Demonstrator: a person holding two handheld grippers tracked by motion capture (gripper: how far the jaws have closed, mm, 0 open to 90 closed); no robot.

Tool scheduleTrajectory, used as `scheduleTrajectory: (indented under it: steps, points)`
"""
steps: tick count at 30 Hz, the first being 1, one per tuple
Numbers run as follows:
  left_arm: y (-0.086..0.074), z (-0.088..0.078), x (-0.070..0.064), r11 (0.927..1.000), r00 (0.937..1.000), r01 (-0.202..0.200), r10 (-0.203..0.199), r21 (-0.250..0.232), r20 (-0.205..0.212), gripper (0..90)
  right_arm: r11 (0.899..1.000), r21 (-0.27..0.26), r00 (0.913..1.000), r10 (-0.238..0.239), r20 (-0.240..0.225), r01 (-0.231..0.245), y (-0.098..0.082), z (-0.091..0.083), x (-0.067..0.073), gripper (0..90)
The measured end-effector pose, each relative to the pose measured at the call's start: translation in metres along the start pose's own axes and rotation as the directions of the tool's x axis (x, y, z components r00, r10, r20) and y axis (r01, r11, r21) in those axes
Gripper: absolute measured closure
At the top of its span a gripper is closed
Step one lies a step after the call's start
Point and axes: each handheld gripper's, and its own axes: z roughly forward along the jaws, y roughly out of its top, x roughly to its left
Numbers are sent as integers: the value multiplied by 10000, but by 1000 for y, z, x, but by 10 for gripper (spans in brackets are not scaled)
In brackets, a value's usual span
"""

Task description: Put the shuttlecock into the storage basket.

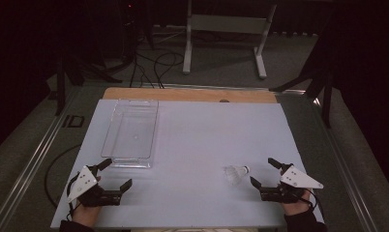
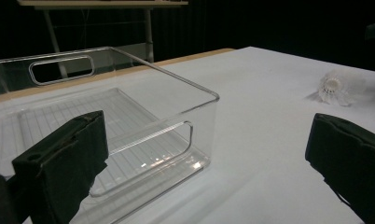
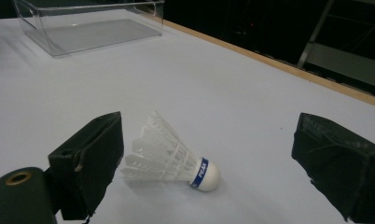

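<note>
The left gripper (image 1: 114,174) is being held low at the near left, with its jaws standing wide apart and nothing pressed between the fingers (image 2: 64,158). The right gripper (image 1: 264,172) is being held low at the near right, its jaws likewise spread wide, the fingers (image 3: 90,158) gripping nothing. Both grippers are being supported from behind by the hands, with the forearms entering from the near edge.
</note>
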Motion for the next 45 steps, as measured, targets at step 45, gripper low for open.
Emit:
scheduleTrajectory:
  steps: [45]
  points:
    - [2, 0, -2, 9999, 9999, -145, 145, 40, 91, 0, 9662, 2322, 9558, -408, -2913, 1120, 39, -13, -45, 79]
